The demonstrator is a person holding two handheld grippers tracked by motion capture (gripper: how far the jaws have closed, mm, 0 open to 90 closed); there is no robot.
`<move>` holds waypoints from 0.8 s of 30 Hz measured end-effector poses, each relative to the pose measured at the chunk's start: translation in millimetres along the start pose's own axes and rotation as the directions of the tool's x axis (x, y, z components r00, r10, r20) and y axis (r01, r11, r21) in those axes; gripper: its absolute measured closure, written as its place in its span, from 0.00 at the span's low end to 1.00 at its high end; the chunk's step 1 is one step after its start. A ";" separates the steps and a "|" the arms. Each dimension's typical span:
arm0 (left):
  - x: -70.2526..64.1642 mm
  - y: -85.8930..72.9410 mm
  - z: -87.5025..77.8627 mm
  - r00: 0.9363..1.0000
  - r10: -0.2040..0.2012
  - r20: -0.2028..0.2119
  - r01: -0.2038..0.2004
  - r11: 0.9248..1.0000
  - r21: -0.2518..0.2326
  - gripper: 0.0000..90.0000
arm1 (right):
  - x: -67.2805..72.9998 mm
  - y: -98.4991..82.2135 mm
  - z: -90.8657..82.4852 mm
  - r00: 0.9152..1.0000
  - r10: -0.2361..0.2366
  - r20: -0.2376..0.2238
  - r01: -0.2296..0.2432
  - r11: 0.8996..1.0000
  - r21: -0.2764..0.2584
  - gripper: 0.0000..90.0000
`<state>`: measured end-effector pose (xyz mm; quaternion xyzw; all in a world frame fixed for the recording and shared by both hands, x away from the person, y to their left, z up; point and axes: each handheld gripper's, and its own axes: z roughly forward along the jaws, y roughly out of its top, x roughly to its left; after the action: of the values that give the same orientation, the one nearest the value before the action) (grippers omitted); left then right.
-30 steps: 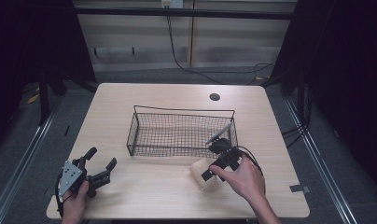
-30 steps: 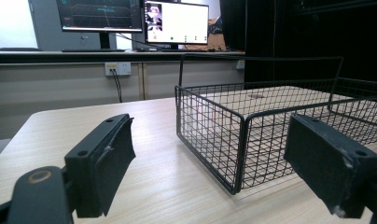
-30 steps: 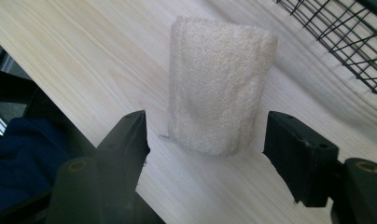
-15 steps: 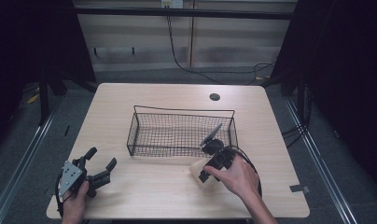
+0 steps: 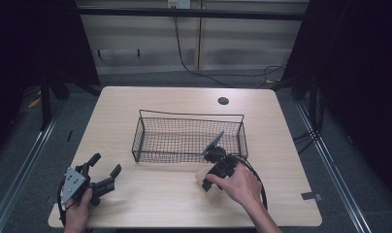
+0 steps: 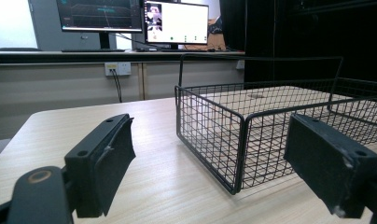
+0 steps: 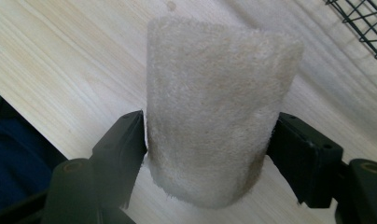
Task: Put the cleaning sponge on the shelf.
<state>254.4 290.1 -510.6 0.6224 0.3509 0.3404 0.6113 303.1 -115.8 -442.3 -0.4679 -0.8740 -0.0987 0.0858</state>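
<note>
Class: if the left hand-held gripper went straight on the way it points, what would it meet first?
Probably the wire basket: its near corner stands ahead between the open jaws of the left hand-held gripper, bare table between; depth uncertain.

A: From above, on the person's side, we look forward and down over the whole worktop [image 5: 150,194] and the wire basket [image 5: 187,138].

B: The left claw [image 6: 224,172] camera sits low near the surface, facing the same basket [image 6: 252,126] close up, with monitors [image 6: 135,18] behind.

A: The right claw [image 7: 205,154] camera looks steeply down, very near a pale fuzzy roll [image 7: 214,107]; we see the basket's corner [image 7: 364,23] there too.
</note>
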 end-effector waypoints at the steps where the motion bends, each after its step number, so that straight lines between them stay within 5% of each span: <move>1: 0.0 0.0 0.0 1.000 0.000 0.000 0.000 1.000 0.000 0.17 | 0.3 0.6 0.8 1.000 0.000 0.001 0.000 1.000 0.004 0.32; 24: 0.0 0.0 0.0 1.000 -0.001 0.001 0.001 1.000 0.000 0.17 | 6.4 4.3 5.7 0.999 0.004 0.035 -0.005 1.000 0.027 0.33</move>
<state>254.4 290.0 -510.6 0.6221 0.3509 0.3400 0.6117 302.9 -106.9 -445.9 -0.4703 -0.8756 -0.0782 0.0770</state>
